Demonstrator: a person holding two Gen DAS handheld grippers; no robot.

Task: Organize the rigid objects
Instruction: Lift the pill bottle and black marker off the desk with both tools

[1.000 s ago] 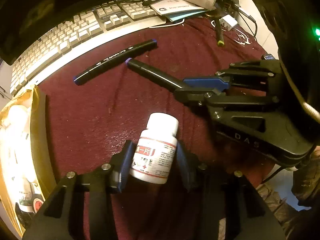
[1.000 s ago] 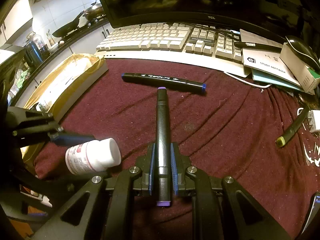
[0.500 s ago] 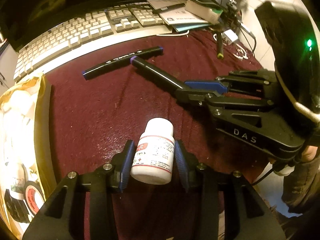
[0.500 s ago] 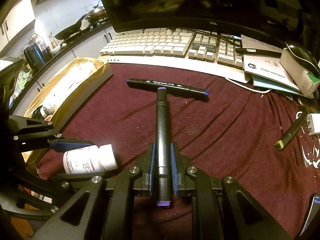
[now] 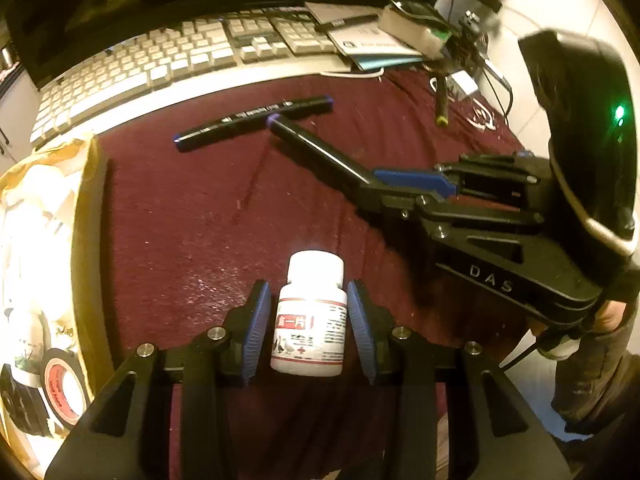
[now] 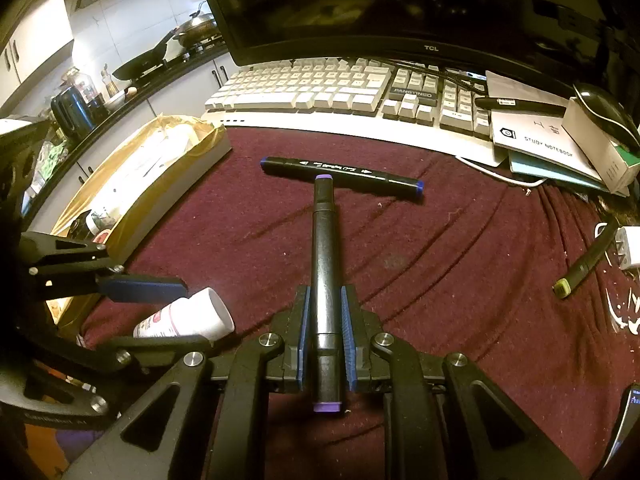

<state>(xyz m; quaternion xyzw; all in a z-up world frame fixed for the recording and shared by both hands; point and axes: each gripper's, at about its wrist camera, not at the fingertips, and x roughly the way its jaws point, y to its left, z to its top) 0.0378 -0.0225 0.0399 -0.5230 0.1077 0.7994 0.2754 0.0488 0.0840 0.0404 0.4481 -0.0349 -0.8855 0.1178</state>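
A white pill bottle (image 5: 310, 320) with a red-and-white label sits between the blue pads of my left gripper (image 5: 308, 292), which is shut on it. In the right wrist view the same bottle (image 6: 188, 318) hangs tilted just above the maroon cloth. My right gripper (image 6: 325, 300) is shut on a black marker (image 6: 326, 248) with purple ends, pointing away over the cloth. Its far purple tip meets a second black marker (image 6: 340, 178) with blue caps, which lies crosswise on the cloth. From the left wrist, the right gripper (image 5: 374, 192) and its marker (image 5: 316, 148) stand to the right.
A white keyboard (image 6: 320, 92) and a dark monitor (image 6: 400, 8) line the back. A yellow-lined box (image 6: 160, 168) with tape and clutter stands at the left. Notebooks (image 6: 536, 140), a green-tipped marker (image 6: 584, 260) and a white plug (image 6: 628, 248) lie at the right.
My left gripper has rolled a little, so the bottle now stands straighter between its pads. The purple tip of the held marker has closed the small gap to the lying marker.
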